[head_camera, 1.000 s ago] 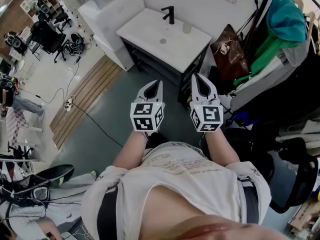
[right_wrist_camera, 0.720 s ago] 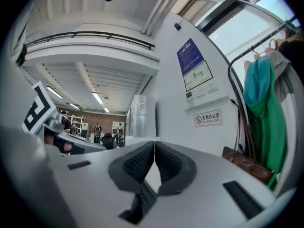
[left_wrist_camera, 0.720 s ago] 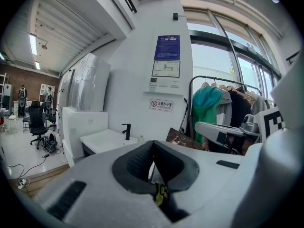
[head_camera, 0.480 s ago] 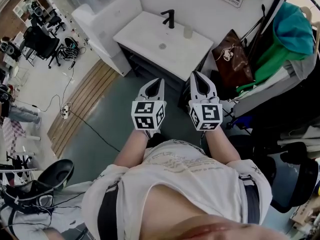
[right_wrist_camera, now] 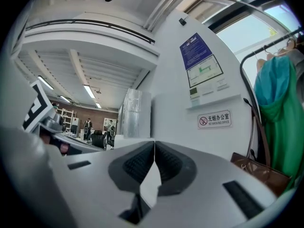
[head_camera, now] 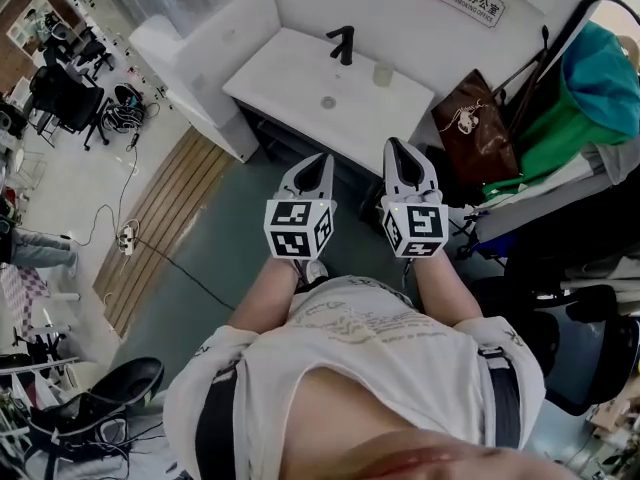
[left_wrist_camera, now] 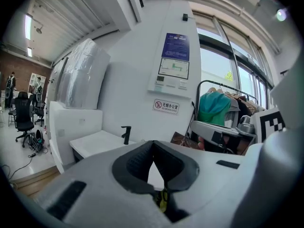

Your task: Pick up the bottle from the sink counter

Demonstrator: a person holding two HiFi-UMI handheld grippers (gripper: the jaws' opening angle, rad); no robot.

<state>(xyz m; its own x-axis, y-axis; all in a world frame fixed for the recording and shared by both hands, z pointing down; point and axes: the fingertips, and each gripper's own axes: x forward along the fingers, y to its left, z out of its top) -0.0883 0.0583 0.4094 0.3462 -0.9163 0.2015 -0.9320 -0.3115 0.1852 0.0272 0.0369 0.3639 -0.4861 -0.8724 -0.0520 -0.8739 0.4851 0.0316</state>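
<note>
A small translucent bottle [head_camera: 382,74] stands at the back of the white sink counter [head_camera: 300,98], just right of the black faucet [head_camera: 343,43]. Both grippers are held out side by side in front of the person, short of the counter's near edge and well apart from the bottle. My left gripper [head_camera: 320,160] [left_wrist_camera: 153,146] is shut with nothing between its pads. My right gripper [head_camera: 393,145] [right_wrist_camera: 154,145] is also shut and empty. From the left gripper view the faucet [left_wrist_camera: 126,134] and counter [left_wrist_camera: 97,141] lie ahead to the left.
A brown handbag [head_camera: 470,128] leans right of the counter, below a rack of green and teal clothes [head_camera: 590,78]. A white wrapped block [head_camera: 215,38] stands to the counter's left. A cable [head_camera: 190,253] crosses the floor, and a black chair [head_camera: 590,348] sits at right.
The person has walked toward the sink; counter and bottle sit lower and nearer in the head view. Both grippers travelled forward together and stayed shut.
</note>
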